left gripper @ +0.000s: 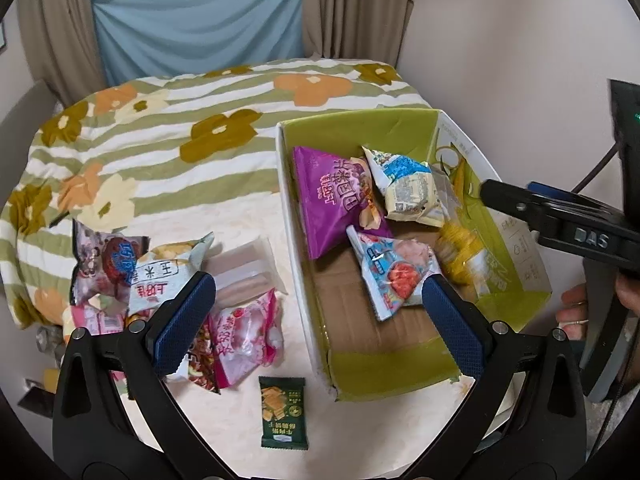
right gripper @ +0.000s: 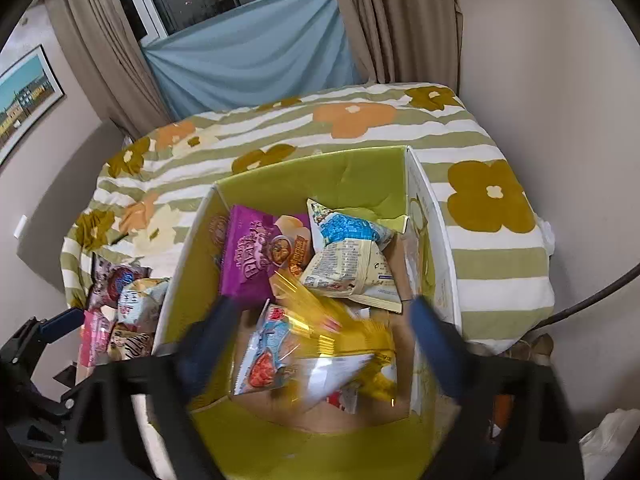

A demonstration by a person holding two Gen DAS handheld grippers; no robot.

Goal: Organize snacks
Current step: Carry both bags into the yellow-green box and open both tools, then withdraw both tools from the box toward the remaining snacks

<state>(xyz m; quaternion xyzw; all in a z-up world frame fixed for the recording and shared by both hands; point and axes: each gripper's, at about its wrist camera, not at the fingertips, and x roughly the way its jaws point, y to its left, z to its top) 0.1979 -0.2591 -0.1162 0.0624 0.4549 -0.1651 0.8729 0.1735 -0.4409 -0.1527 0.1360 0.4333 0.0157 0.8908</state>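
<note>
1. Snacks are roughly half sorted, by my reckoning: four packets lie in the box (left gripper: 516, 280), while a pile (left gripper: 168, 280) waits on the table (left gripper: 248, 420) at 9 o'clock of it.
2. Inside the box you have a purple bag (left gripper: 332, 200) at 11 o'clock, a blue-white bag (left gripper: 412, 188) at 1, a red-blue packet (left gripper: 394, 270) in the middle and a yellow packet (right gripper: 360, 344) beside it, blurred.
3. A green packet (left gripper: 284, 412) lies alone near you.
4. Your left tongs (left gripper: 316, 316) gape wide, holding nothing.
5. Your right tongs (right gripper: 320, 344) stand wide open over the box, gripping nothing.
</note>
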